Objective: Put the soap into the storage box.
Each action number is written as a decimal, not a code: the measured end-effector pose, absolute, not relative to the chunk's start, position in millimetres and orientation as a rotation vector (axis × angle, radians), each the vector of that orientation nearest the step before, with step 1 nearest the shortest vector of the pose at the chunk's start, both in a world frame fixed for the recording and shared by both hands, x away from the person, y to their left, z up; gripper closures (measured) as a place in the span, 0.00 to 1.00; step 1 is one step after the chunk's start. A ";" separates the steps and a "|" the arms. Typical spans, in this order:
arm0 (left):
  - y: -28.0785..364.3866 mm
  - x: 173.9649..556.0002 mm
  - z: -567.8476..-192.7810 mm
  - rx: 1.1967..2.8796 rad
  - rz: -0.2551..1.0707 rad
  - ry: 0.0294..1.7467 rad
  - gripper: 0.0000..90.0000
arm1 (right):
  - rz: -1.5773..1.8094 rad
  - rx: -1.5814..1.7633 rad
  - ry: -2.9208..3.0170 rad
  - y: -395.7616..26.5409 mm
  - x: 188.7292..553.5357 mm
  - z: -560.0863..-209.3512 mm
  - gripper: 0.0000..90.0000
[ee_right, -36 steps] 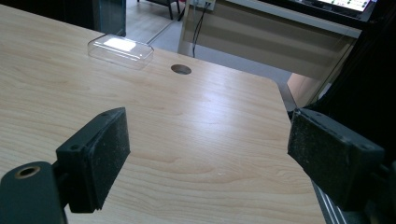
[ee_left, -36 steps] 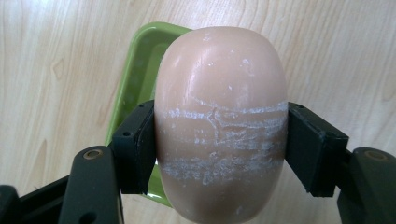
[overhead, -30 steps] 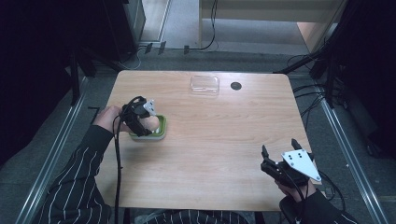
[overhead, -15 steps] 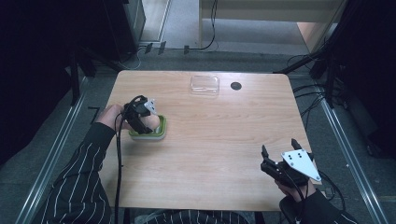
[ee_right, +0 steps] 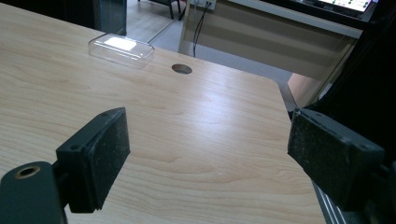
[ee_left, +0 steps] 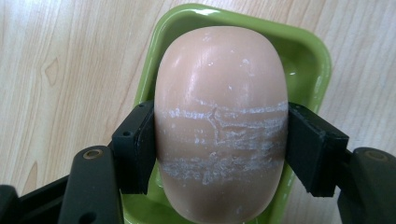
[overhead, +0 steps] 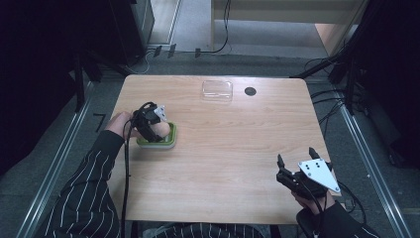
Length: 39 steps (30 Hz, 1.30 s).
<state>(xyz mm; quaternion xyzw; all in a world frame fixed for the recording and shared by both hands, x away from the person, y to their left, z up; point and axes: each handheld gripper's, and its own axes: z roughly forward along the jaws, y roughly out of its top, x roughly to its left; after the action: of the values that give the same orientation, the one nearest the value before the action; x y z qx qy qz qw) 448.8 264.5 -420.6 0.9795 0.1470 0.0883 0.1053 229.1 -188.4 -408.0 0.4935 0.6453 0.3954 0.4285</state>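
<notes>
Pale wood makes up the table (overhead: 223,148), the largest thing in the high view, and every place below is given against the green dish (overhead: 170,140) that sits on its left half. In the left gripper view the dish (ee_left: 308,60) is a glossy, rounded tray lying flat on the wood grain.

The right gripper (overhead: 296,163) is well apart from the dish, near the table's close right corner, held in a hand whose sleeve comes in at the bottom edge. Its jaws stand wide apart with nothing between them; in the right gripper view (ee_right: 210,149) bare table shows through the gap.

The left gripper (overhead: 148,130) is over the dish, held by a hand in a striped sleeve (overhead: 84,193). Its jaws are clamped on the soap (ee_left: 219,116), one pad pressed to each long side. The soap is a pink oval bar with whitish scuff bands across its middle. It lies over the dish's hollow and covers most of it; whether its underside touches the dish cannot be told.

A clear lid (overhead: 217,90) rests on the table, well away from the dish toward the far edge; in the right gripper view (ee_right: 120,47) it catches light.

A dark round hole (overhead: 250,91) sits just right of the lid, farther still from the dish.
</notes>
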 end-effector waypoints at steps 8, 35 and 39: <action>268.5 451.7 -426.2 2.877 0.262 0.472 0.37 | 0.987 1.235 1.611 -188.3 229.0 -408.0 0.15; 270.4 453.9 -423.8 2.844 0.253 0.517 0.17 | 0.990 1.246 1.595 -190.8 226.7 -407.9 0.15; 270.2 451.3 -418.4 2.846 0.262 0.519 0.14 | 0.990 1.243 1.593 -189.9 226.6 -407.6 0.15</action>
<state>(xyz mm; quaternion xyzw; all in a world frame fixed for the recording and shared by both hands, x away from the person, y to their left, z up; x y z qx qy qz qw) 451.3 270.2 -418.4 0.9729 0.1773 0.0894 0.1182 226.6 -189.9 -407.6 0.4986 0.6388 0.3971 0.4309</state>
